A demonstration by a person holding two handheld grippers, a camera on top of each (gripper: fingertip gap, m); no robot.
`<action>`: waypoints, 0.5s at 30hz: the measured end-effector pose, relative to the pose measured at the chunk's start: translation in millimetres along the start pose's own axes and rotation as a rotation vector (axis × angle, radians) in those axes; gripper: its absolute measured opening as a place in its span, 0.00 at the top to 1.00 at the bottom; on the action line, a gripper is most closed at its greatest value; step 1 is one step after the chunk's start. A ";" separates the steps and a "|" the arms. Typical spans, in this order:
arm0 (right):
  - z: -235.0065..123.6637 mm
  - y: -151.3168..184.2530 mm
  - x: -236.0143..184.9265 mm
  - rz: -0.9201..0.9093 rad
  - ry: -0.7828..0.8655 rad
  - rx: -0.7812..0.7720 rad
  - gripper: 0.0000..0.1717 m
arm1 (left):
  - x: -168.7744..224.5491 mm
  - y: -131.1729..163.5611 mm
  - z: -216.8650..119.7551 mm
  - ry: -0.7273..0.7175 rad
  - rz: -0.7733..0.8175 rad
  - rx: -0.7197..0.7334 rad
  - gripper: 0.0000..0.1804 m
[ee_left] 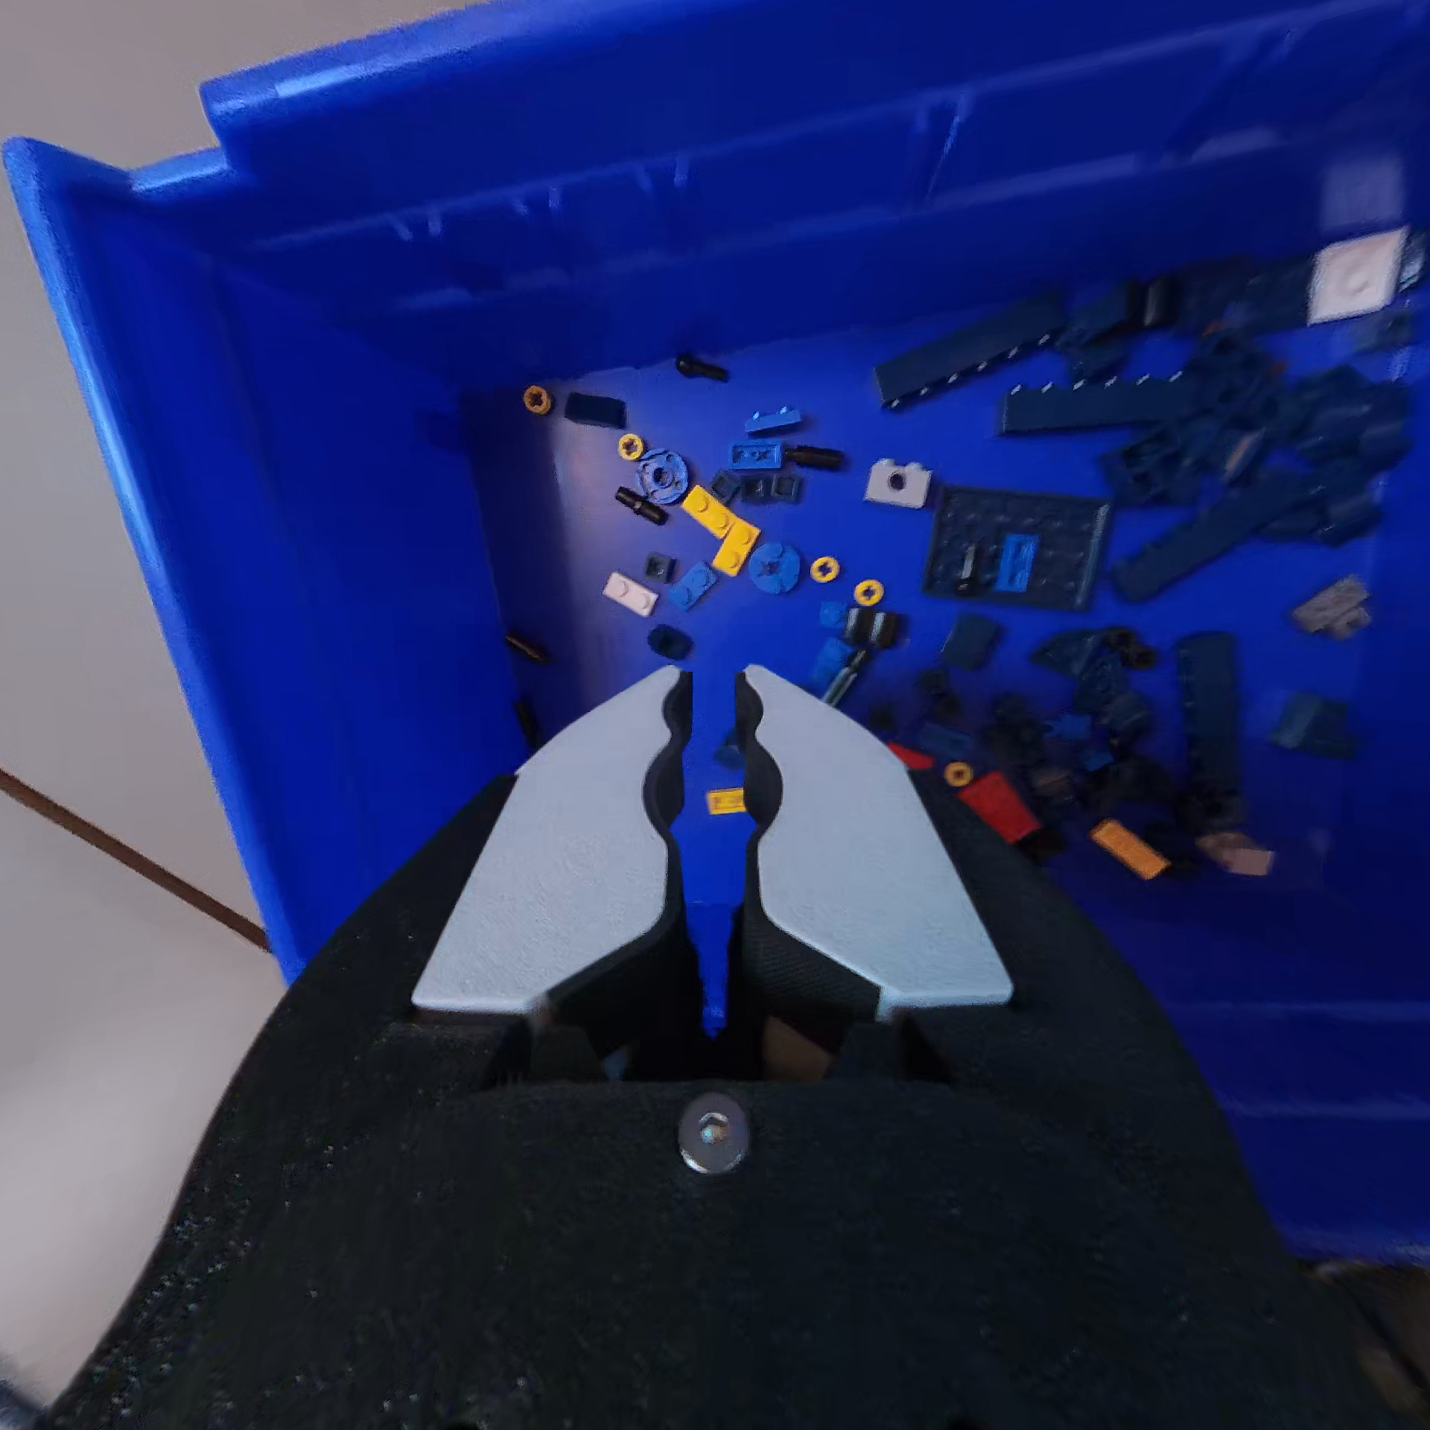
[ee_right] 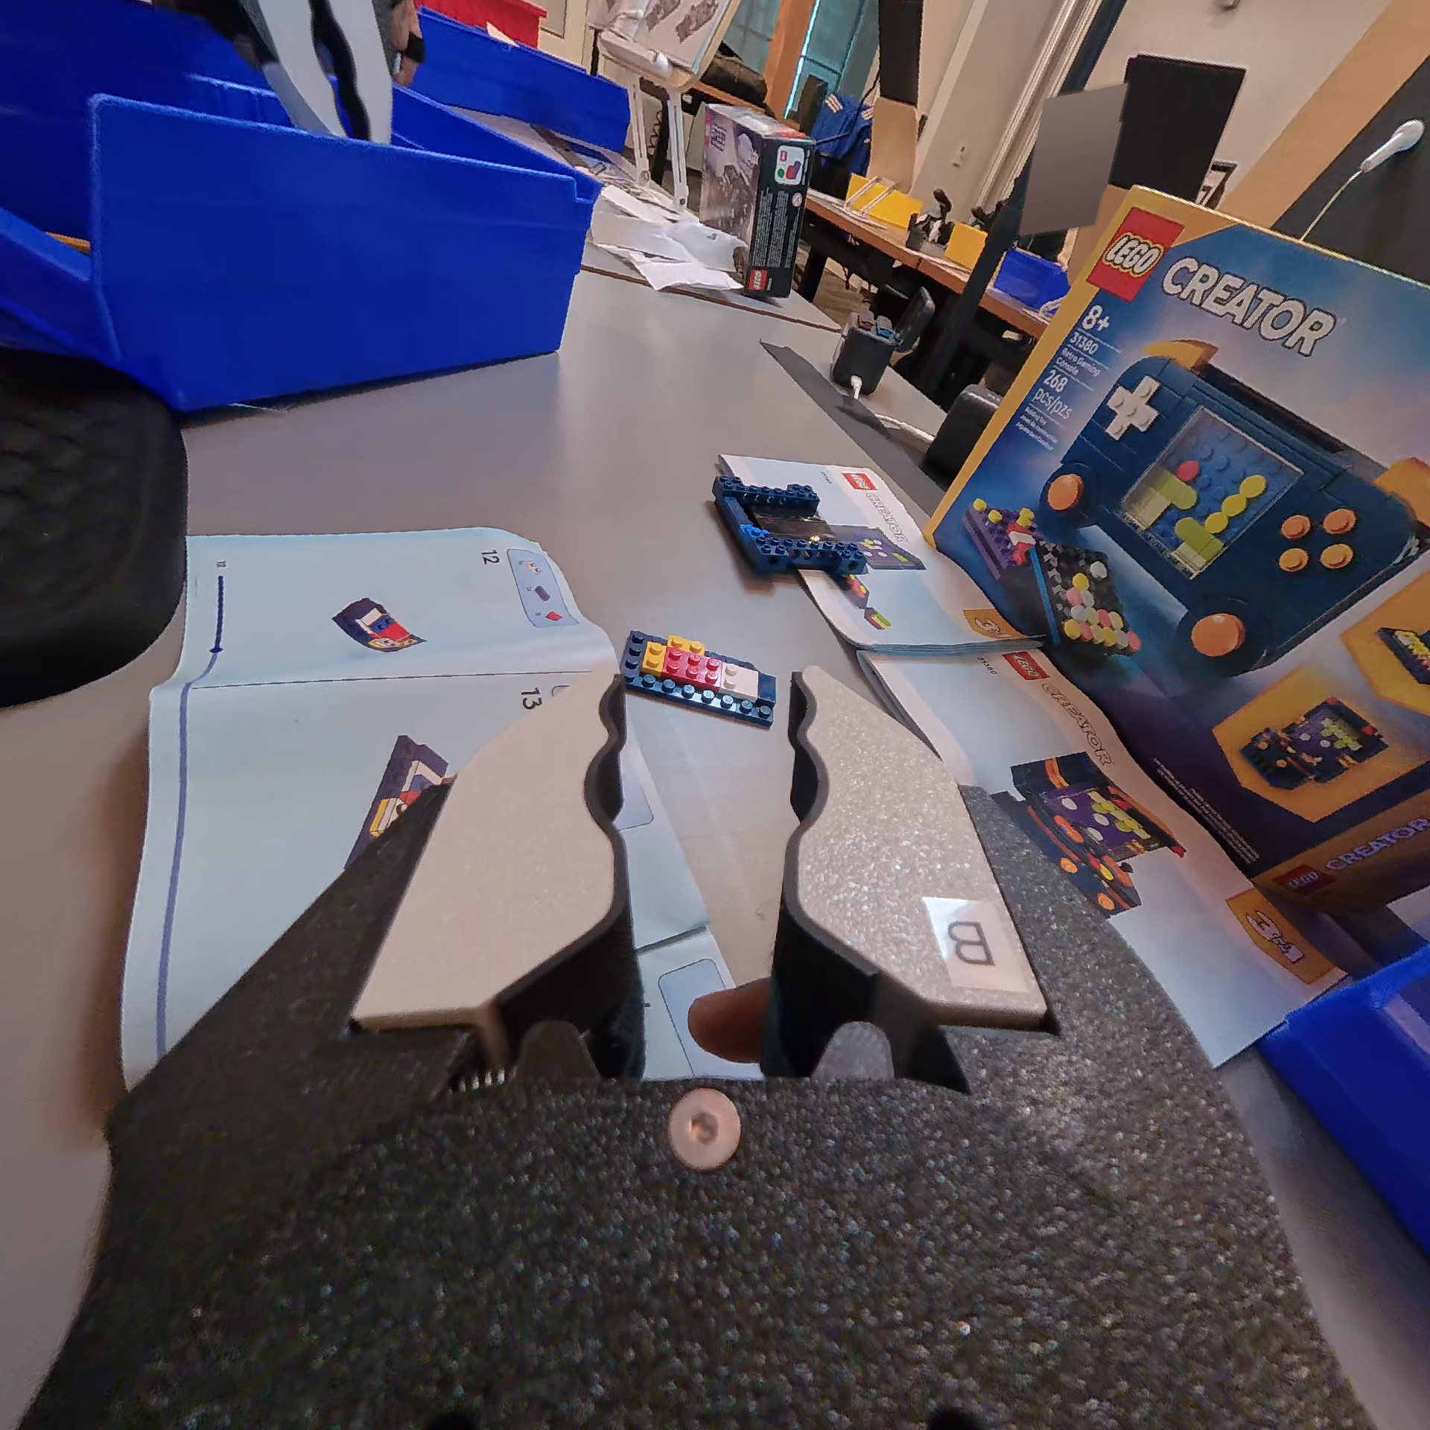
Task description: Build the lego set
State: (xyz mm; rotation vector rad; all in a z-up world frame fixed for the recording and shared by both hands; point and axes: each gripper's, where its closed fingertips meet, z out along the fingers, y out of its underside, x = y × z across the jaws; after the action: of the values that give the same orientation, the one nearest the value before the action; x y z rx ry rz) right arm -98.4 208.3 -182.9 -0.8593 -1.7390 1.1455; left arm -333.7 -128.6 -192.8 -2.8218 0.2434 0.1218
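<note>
My left gripper (ee_left: pixel 712 681) hangs inside a blue bin (ee_left: pixel 348 542), over its floor, which is strewn with small toy bricks. Its jaws stand a narrow gap apart and the bin floor shows between them. A small blue piece (ee_left: pixel 730 747) shows in the gap beside the right pad; both pads do not press on it. A yellow piece (ee_left: pixel 726 802) lies on the floor below. My right gripper (ee_right: pixel 704 689) is open and empty just above the grey table (ee_right: pixel 464 449), close to a small dark blue plate build (ee_right: pixel 700 677) with yellow, red and white bricks on top.
Yellow plates (ee_left: pixel 723 526) and a dark blue brick heap (ee_left: pixel 1238 464) lie in the bin. On the table are an open instruction booklet (ee_right: pixel 348 619), a dark blue frame build (ee_right: pixel 789 526), a toy set box (ee_right: pixel 1199 464) at right and blue bins (ee_right: pixel 333 255) at left. There is about 40 cm between the tips of the two grippers.
</note>
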 end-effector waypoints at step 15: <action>0.2 0.2 -1.5 -0.004 -0.009 0.001 0.76 | 1.1 -5.4 51.4 0.096 0.253 -0.092 0.87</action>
State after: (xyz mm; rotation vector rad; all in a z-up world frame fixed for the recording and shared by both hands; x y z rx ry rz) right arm -97.9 206.9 -183.5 -0.8512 -1.7463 1.1494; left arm -334.7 -107.8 -240.2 -2.8786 0.6316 0.0531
